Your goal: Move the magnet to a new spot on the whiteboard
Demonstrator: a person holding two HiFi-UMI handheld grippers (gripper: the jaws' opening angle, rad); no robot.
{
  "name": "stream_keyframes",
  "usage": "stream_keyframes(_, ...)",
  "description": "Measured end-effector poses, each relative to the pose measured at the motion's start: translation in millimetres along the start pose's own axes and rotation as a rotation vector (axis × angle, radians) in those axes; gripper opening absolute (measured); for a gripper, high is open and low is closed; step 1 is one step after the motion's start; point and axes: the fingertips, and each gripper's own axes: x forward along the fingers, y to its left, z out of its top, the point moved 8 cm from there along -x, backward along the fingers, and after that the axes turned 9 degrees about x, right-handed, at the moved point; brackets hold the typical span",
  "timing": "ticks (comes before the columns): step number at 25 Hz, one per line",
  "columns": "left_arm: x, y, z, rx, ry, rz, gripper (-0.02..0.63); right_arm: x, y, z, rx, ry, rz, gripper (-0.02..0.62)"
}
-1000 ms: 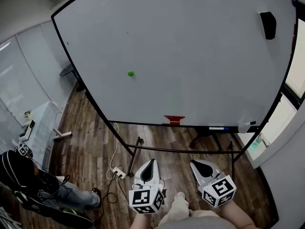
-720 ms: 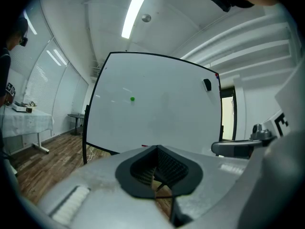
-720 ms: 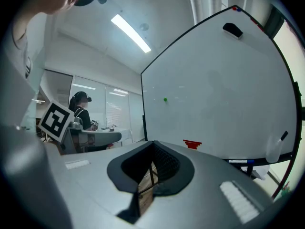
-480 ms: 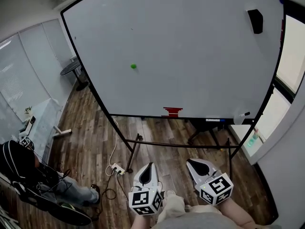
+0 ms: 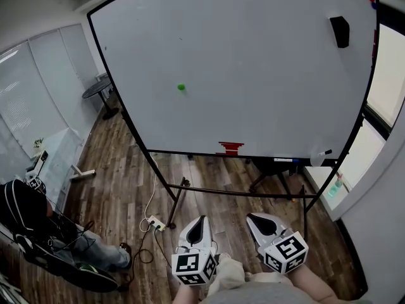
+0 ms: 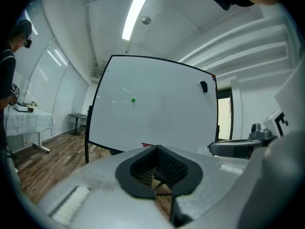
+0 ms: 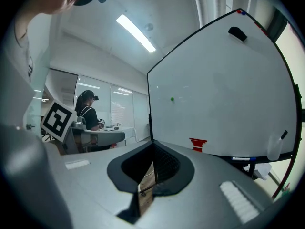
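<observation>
Magnet (image 5: 181, 87), a small green dot, sits left of the middle of the whiteboard (image 5: 266, 68). It is above and left of the red mark (image 5: 230, 147) at the lower edge, and well apart from the black eraser (image 5: 340, 30) at the far right. Over the last second only the views have shifted slightly. The magnet keeps its place relative to the red mark, so it has not been relocated in that span. The left claw (image 5: 199, 225) and right claw (image 5: 254, 221) stay low and near, by the person's body. Each has its jaws together on nothing, well short of the board.
</observation>
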Motion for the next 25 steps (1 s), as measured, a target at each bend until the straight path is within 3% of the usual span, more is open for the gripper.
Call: stream_keyframes(25, 15, -12, 1, 0.008, 0.013, -0.029, 0.005, 9, -12, 1, 0.005, -0.008, 0.002, 0.000)
